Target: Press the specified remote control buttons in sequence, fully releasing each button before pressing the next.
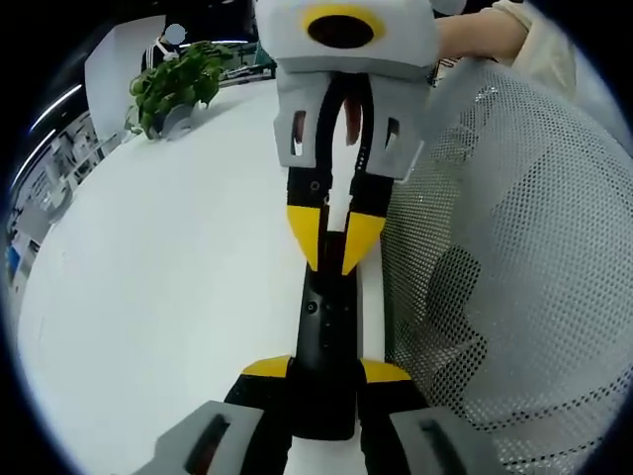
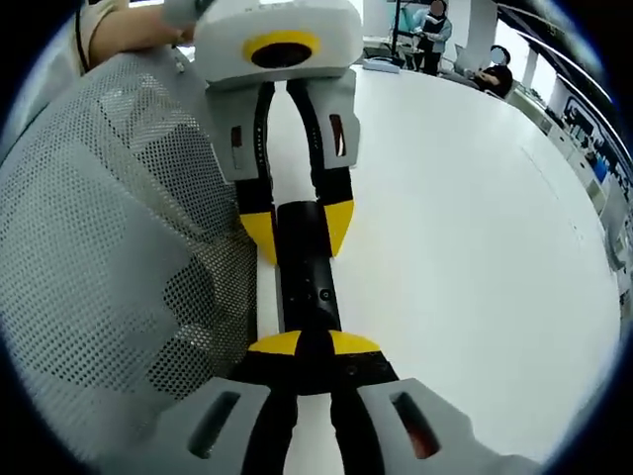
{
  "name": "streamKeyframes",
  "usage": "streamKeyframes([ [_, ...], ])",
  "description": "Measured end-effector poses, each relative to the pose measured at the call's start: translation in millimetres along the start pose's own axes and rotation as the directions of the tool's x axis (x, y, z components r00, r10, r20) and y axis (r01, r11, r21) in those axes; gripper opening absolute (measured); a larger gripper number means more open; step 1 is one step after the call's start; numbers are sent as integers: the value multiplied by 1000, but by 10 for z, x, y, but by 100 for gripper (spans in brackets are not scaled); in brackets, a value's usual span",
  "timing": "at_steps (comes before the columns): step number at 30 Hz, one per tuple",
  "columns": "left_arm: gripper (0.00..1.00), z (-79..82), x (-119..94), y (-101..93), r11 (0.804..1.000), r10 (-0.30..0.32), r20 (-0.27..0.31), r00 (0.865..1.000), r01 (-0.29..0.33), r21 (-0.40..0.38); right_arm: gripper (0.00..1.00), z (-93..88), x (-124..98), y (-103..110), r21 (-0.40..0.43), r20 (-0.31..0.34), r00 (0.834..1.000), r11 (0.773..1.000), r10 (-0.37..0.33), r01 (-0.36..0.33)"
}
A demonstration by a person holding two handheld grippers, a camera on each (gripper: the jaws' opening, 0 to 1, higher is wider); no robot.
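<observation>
Beside remote [image 1: 326, 346], mesh basket [image 1: 514, 257], plant [image 1: 178, 84]

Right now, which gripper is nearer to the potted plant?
Right. The right gripper has its tips on the far end of the remote, toward the potted plant; the left gripper clamps the end away from it.

White table [image 1: 148, 297], plant [image 1: 178, 84], mesh basket [image 1: 514, 257].
</observation>
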State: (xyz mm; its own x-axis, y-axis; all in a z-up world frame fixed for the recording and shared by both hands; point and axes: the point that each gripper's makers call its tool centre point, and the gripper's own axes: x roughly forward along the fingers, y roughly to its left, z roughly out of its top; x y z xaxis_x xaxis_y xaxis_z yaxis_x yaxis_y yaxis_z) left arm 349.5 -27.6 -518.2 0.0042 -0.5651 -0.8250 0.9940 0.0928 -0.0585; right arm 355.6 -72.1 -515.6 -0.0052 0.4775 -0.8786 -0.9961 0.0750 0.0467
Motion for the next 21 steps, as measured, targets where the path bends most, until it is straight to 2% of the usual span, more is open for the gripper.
streamKeyframes([
  [2,24,1,0,-1,1000,0,1,1000,0,0,8,6,-2,11,-18,-35,999,1000,-3,2],
  [3,24,1,0,-2,1000,0,2,1000,0,-2,8,9,1,10,0,-50,999,1000,-4,4],
  [10,24,0,-5,-6,1000,-4,6,1000,4,-1,8,6,-12,10,44,-65,998,999,14,-12],
  [14,24,-3,-9,-7,1000,-11,11,1000,11,7,8,9,-12,26,27,-80,997,1000,15,-13],
  [18,24,-1,-6,-7,1000,-12,11,1000,12,10,8,7,-20,16,48,-84,996,999,28,-24],
  [21,24,0,-4,-6,1000,-11,10,1000,11,12,8,18,-15,33,19,-120,992,999,33,-31],
])
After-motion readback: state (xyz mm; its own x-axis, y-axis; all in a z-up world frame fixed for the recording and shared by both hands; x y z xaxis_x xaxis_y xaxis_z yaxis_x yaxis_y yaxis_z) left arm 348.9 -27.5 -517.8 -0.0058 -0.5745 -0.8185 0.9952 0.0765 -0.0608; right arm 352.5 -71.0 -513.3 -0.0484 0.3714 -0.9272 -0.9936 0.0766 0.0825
